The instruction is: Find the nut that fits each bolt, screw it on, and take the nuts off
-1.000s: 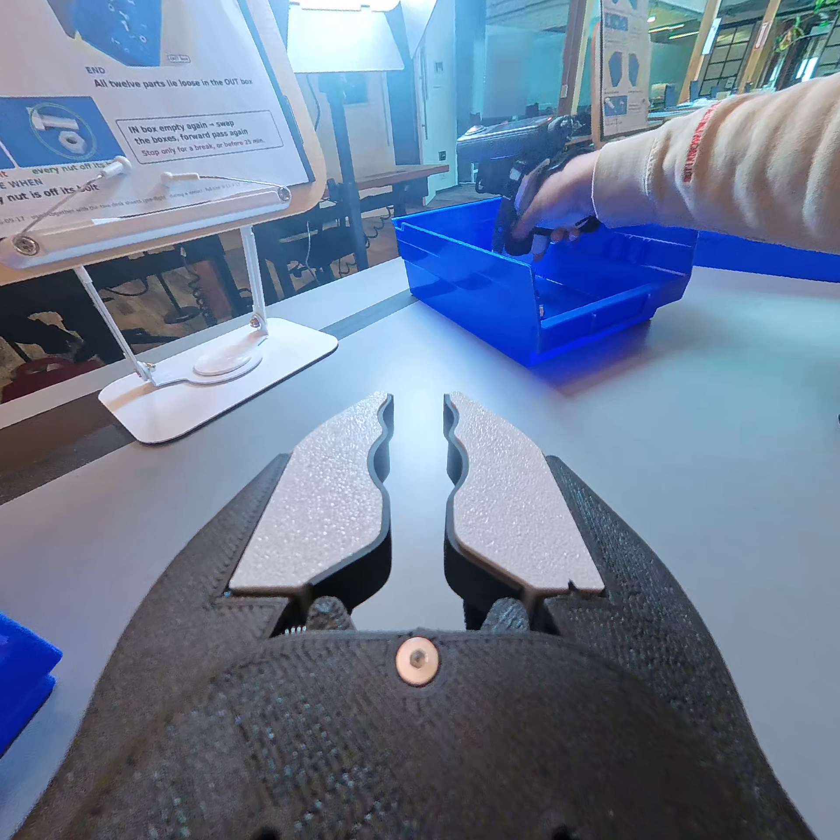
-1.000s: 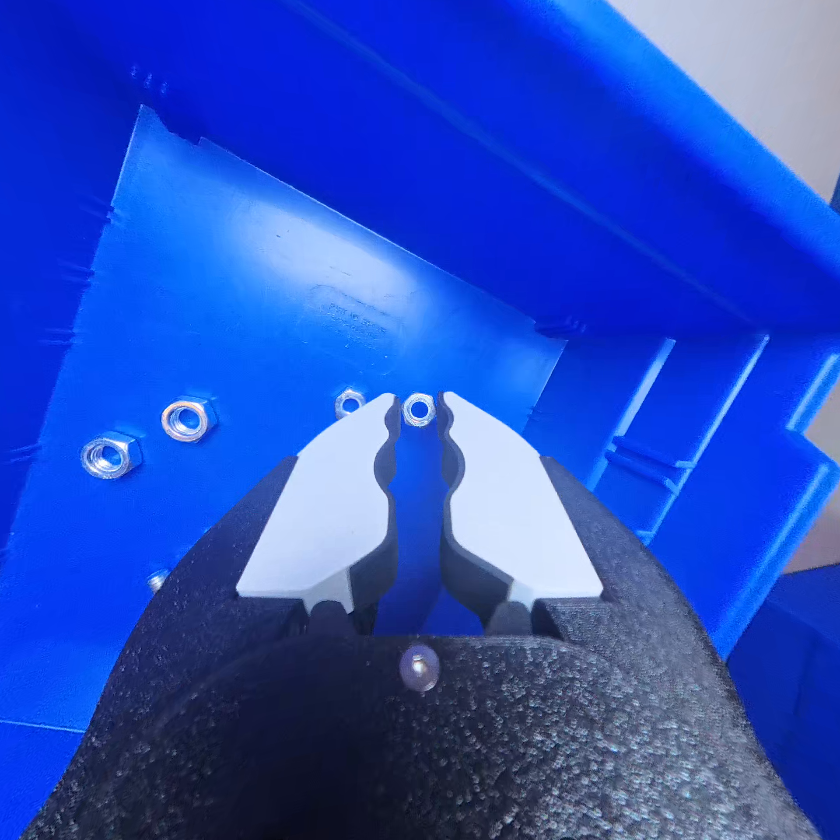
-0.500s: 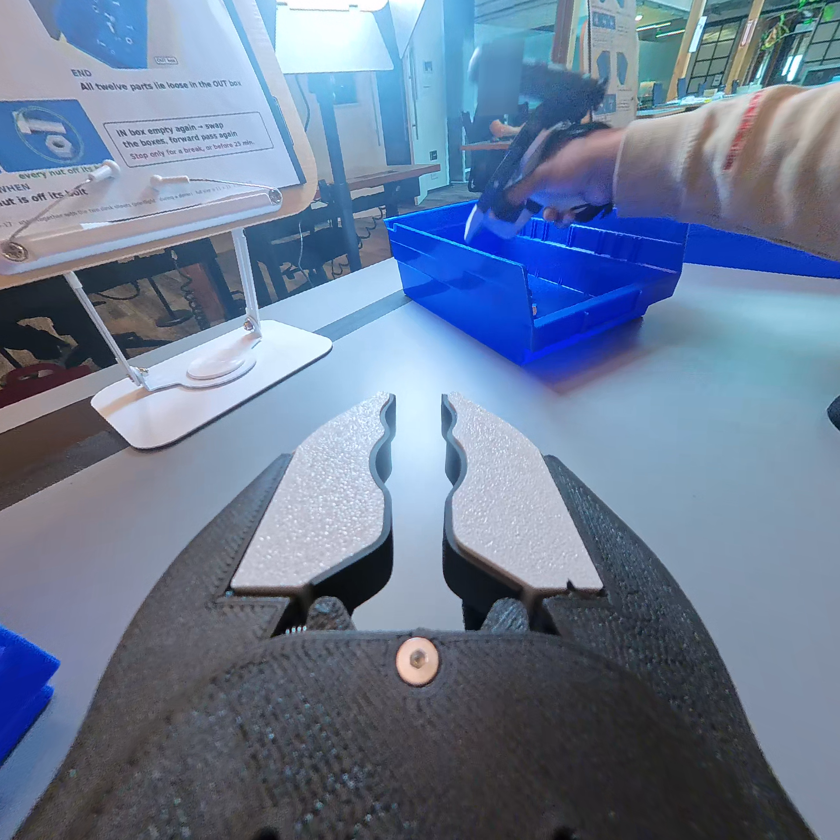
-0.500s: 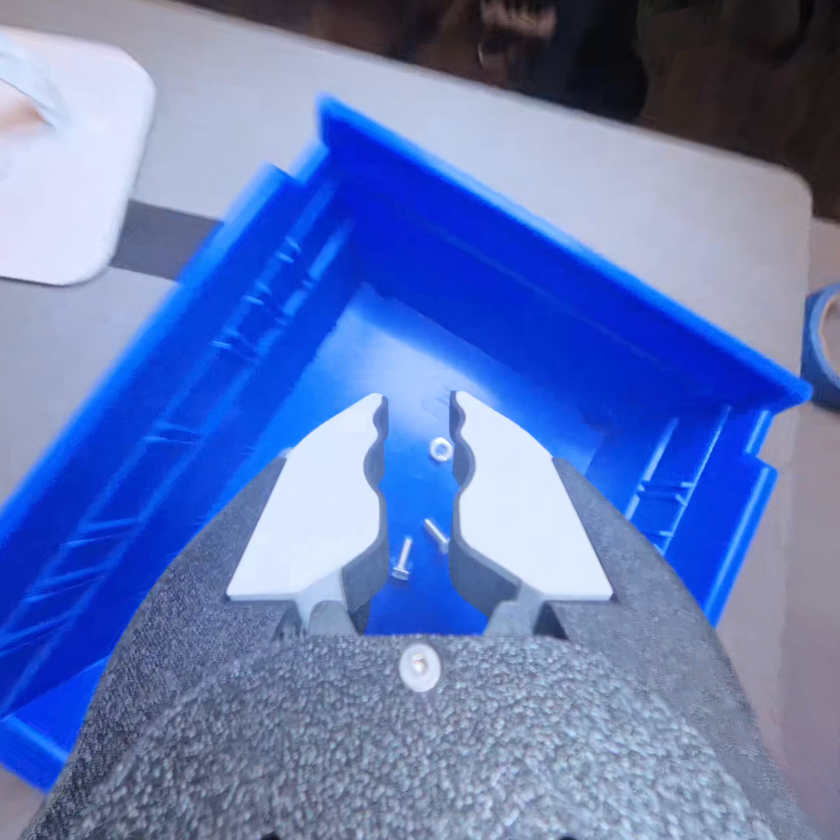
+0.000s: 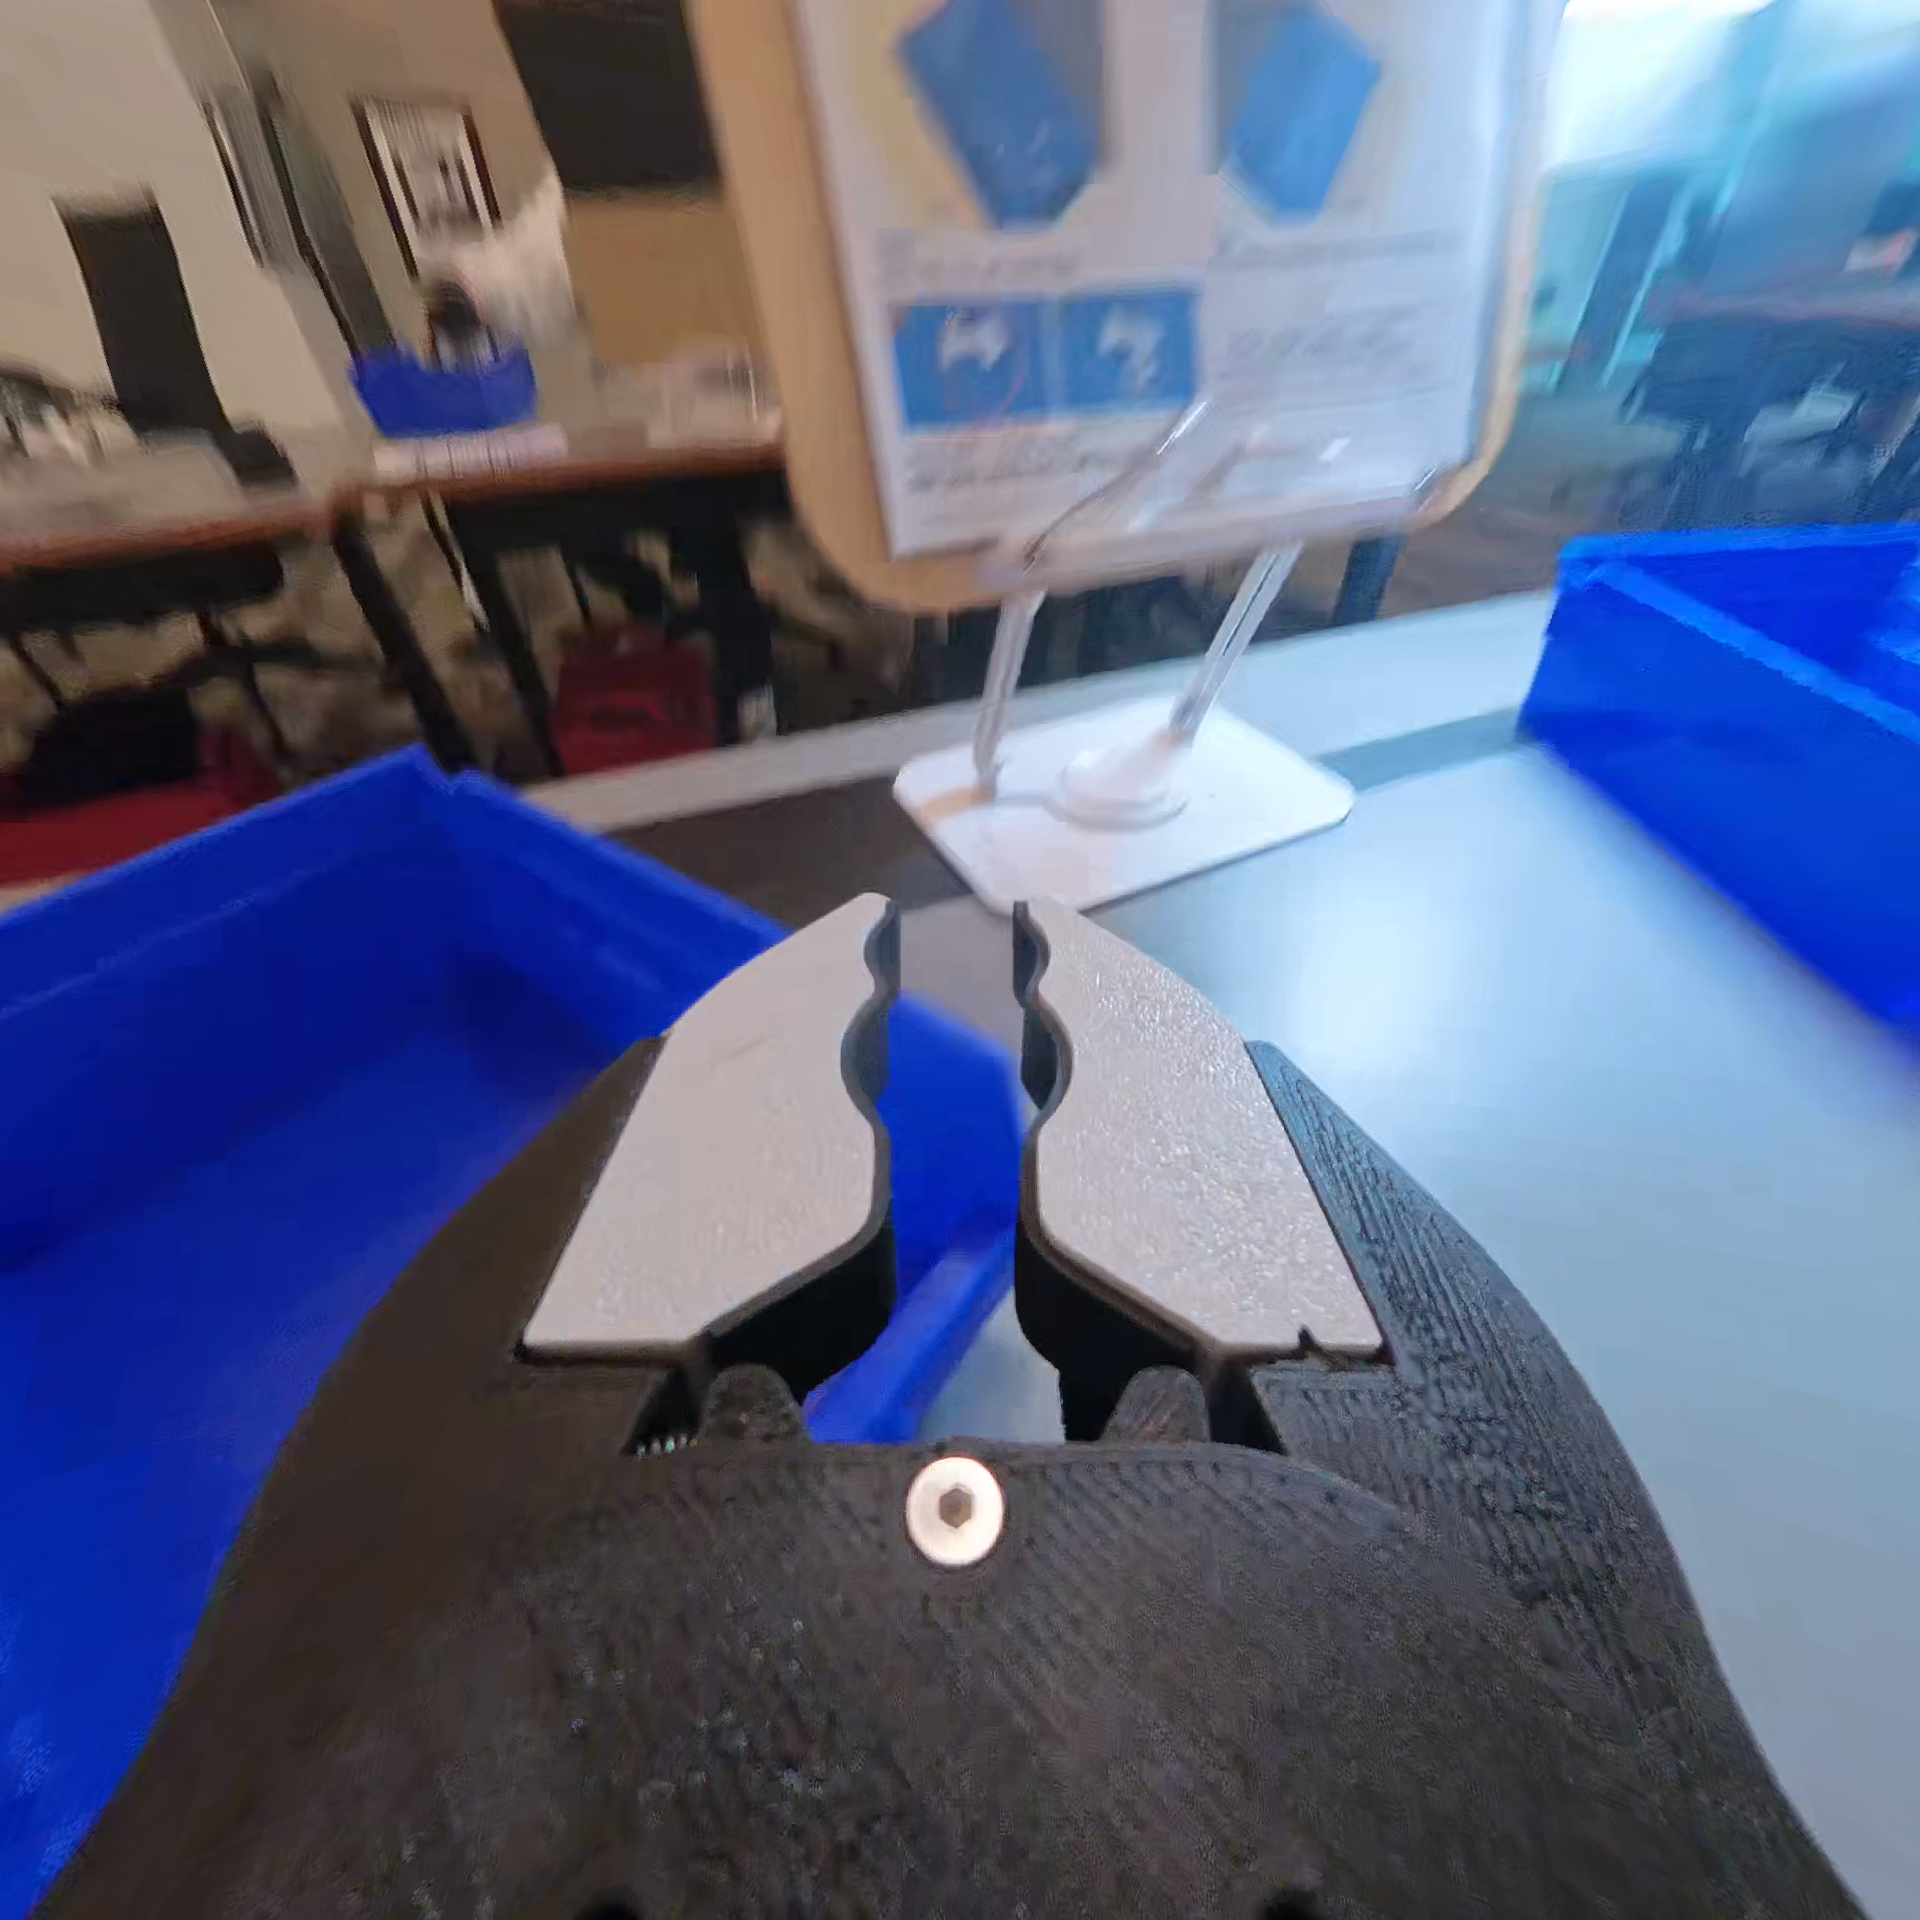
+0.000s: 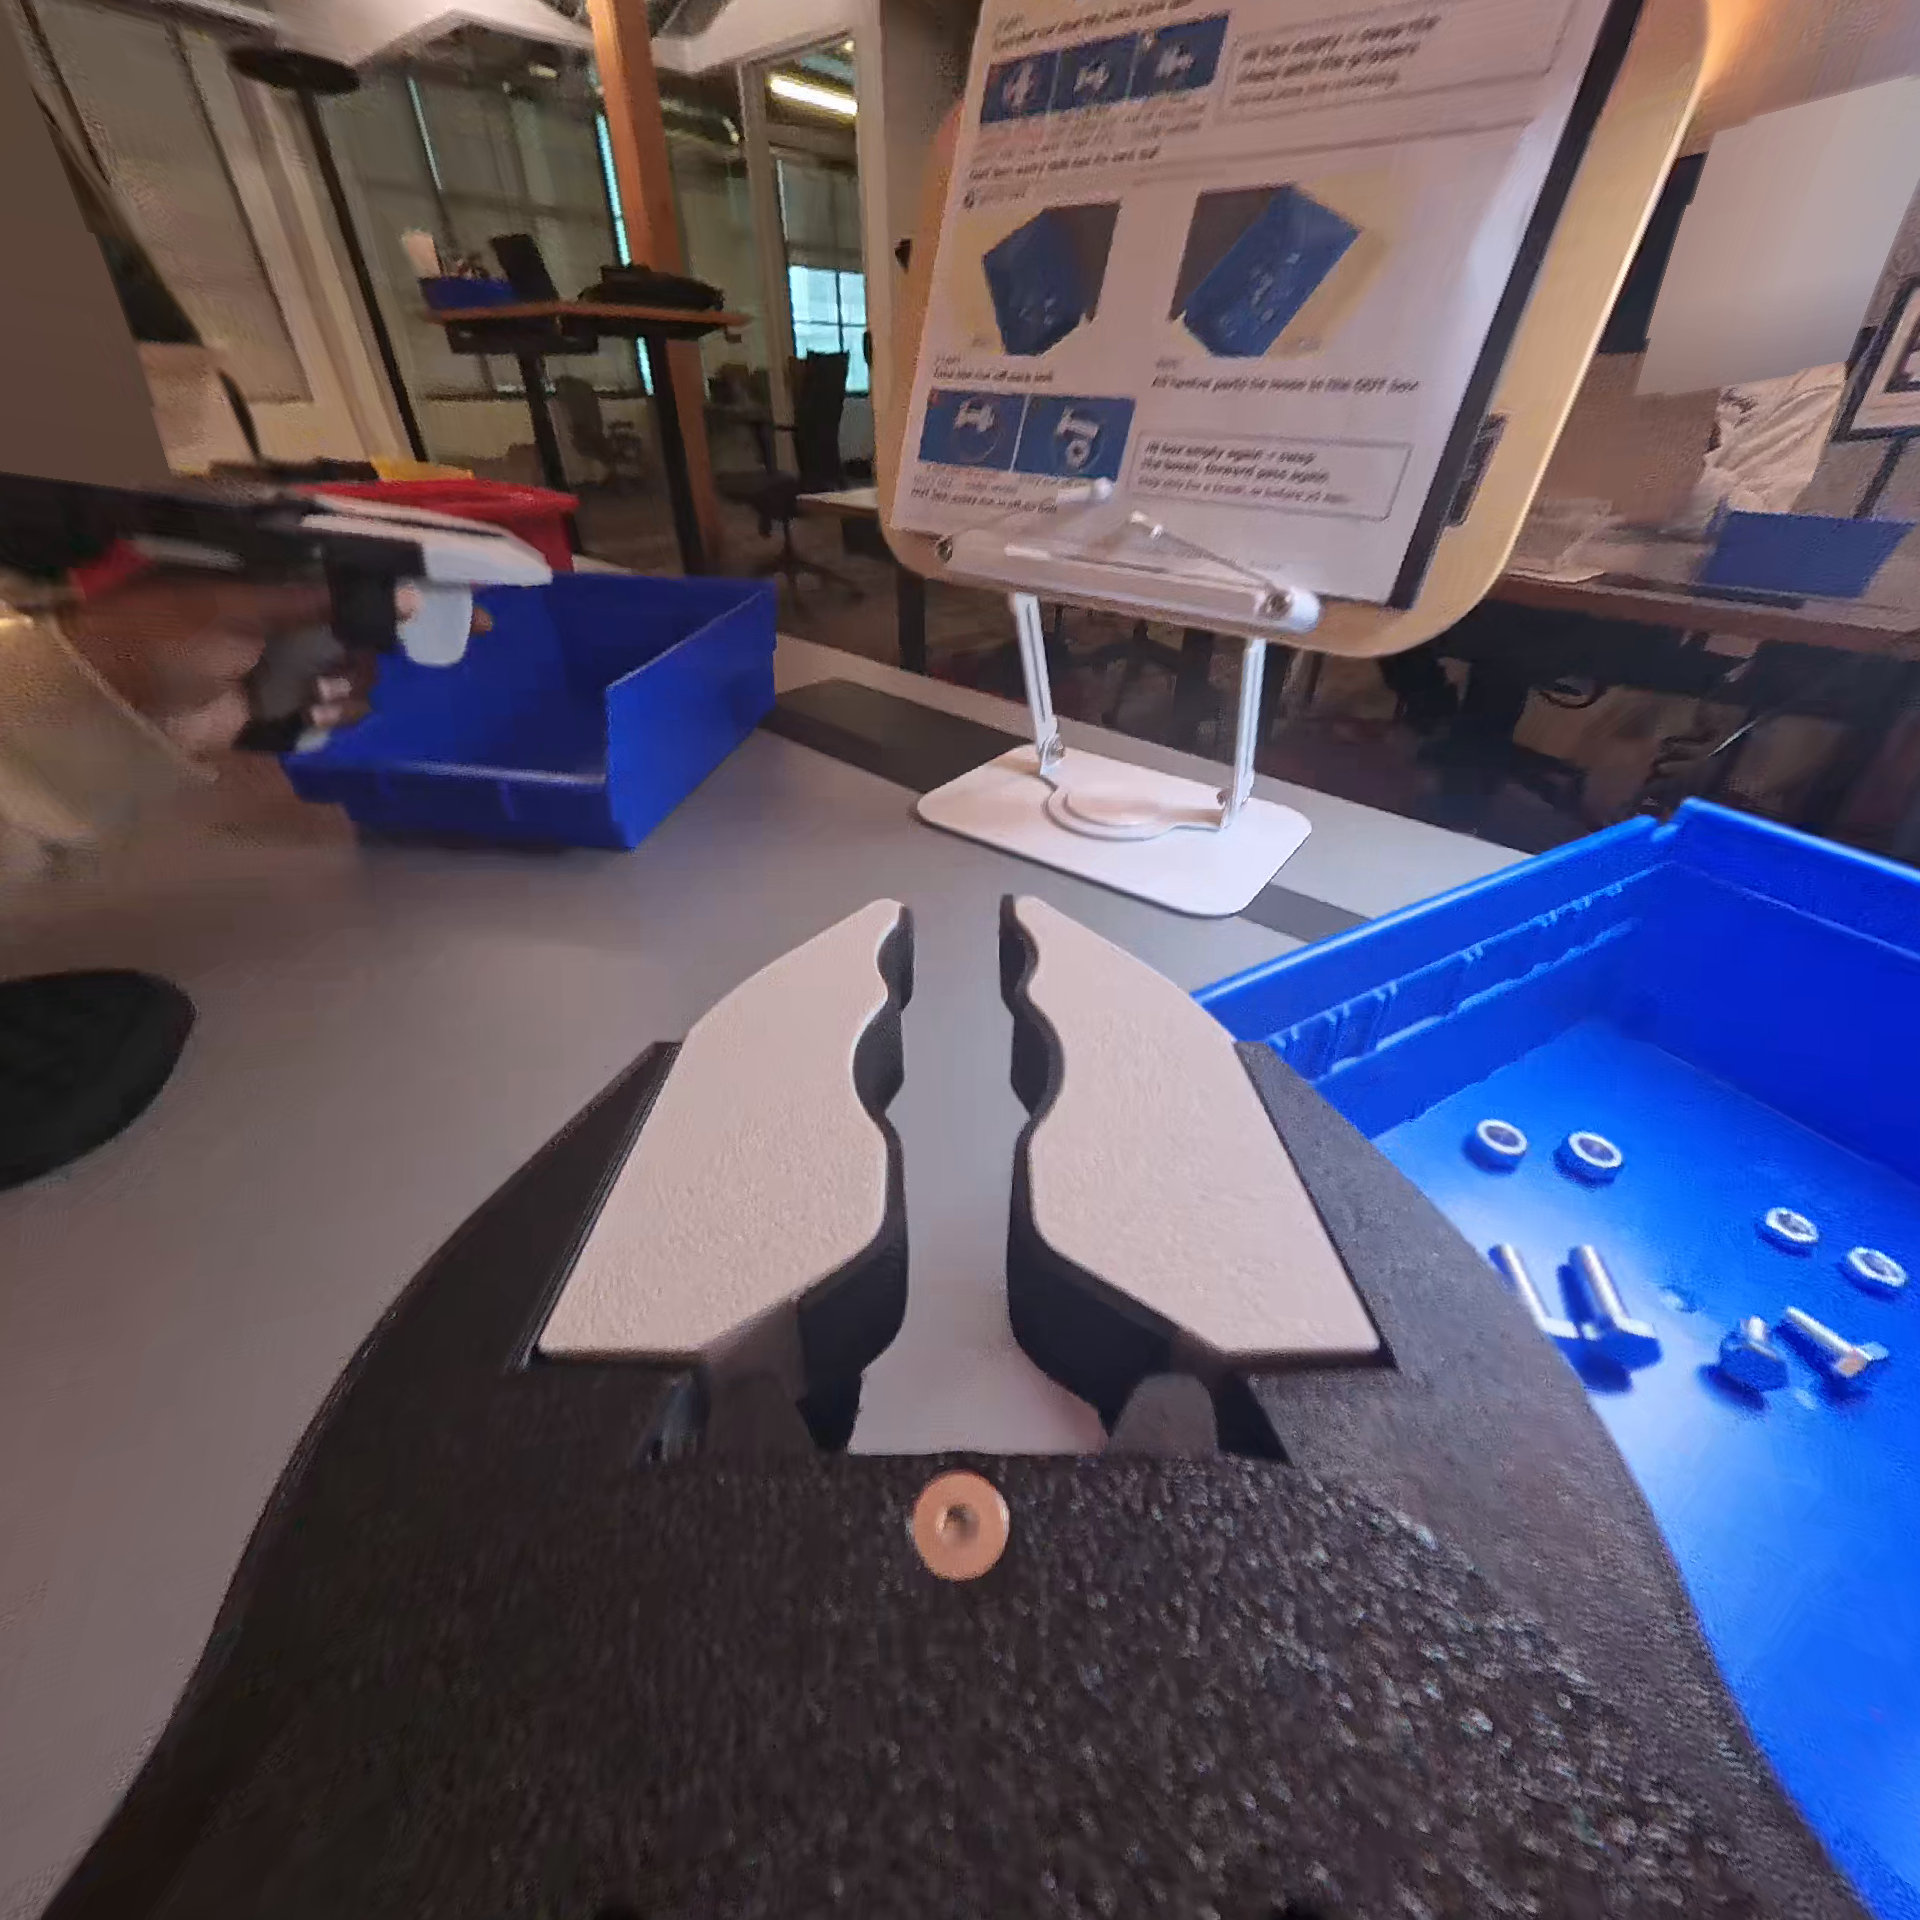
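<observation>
Two grippers: left gripper point(image 5: 945, 940), right gripper point(image 6: 954, 935), both slightly parted, empty.
Nuts point(image 6: 1588, 1151): loose in bin point(image 6: 1455, 997).
Risk: small nuts slipping from the grasp.

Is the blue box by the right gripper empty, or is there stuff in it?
Not empty. In the right wrist view the blue box holds loose silver nuts and bolts lying on its floor.

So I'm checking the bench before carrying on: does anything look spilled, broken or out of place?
Nothing stands out. The nuts and bolts lie loose but inside the blue box, none on the grey table. The sign stand sits upright. Both the left gripper and right gripper are open and empty.
</observation>
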### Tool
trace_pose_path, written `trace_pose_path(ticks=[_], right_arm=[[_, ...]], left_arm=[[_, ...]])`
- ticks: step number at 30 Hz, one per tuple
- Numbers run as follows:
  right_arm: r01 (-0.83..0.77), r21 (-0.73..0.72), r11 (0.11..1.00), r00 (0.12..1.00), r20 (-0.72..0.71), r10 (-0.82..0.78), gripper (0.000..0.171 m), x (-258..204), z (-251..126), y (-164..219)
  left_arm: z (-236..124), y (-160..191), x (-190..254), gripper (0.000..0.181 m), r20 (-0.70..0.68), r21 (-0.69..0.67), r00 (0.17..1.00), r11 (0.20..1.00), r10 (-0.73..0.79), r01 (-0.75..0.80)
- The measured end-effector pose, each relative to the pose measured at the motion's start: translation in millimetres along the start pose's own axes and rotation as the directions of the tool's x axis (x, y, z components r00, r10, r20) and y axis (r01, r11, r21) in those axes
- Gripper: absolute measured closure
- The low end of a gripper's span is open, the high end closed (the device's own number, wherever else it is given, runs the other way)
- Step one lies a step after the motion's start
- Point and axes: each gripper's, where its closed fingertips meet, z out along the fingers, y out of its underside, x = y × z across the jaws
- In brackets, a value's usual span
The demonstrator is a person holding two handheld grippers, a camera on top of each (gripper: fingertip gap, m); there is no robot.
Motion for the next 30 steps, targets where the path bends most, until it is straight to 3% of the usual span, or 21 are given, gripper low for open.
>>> trace_pose_path(ticks=[3,7,10,15,18,22,24,27,30], right_arm=[[0.077,-0.025,0.997,0.997,0.018,-0.077,0.156,-13.4,-7.4,25.0],[0.145,-0.026,0.989,0.989,0.045,-0.144,0.156,-21.6,-8.1,35.8],[0.164,-0.025,0.986,0.985,0.059,-0.163,0.156,-24.5,-8.7,36.7],[0.138,-0.053,0.989,0.988,0.076,-0.133,0.156,-23.2,-10.5,46.9],[0.121,-0.063,0.991,0.99,0.086,-0.115,0.156,-22.2,-9.9,49.8],[0.12,-0.074,0.99,0.989,0.098,-0.113,0.157,-23.4,-9.1,53.3],[0.122,-0.076,0.99,0.988,0.1,-0.115,0.157,-24.3,-9.2,54.4],[0.117,-0.074,0.99,0.987,0.118,-0.107,0.157,-28.7,-7.5,55.2],[0.085,-0.069,0.994,0.982,0.175,-0.072,0.157,-41.9,0.1,52.7]], left_arm=[[7.9,36.1,-39.6,0.154,-0.038,-0.338,0.999,0.941,0.007,-0.02],[16.0,95.8,-63.7,0.152,-0.14,-0.686,0.985,0.707,0.102,-0.171],[26.3,127.2,-77.6,0.152,-0.155,-0.791,0.986,0.59,0.062,-0.161],[36.3,156.8,-85.2,0.153,-0.177,-0.867,0.984,0.473,0.005,-0.158],[41.1,156.6,-85.1,0.174,-0.176,-0.873,0.984,0.466,-0.031,-0.142],[40.9,152.4,-86.6,0.175,-0.206,-0.851,0.978,0.492,0.014,-0.186],[41.9,128.3,-82.9,0.175,-0.2,-0.775,0.98,0.609,0.018,-0.17],[32.2,52.2,-43.9,0.175,-0.3,-0.471,0.954,0.871,-0.008,-0.14],[-4.3,-27.1,29.4,0.175,-0.509,-0.082,0.86,0.996,-0.019,-0.026]])
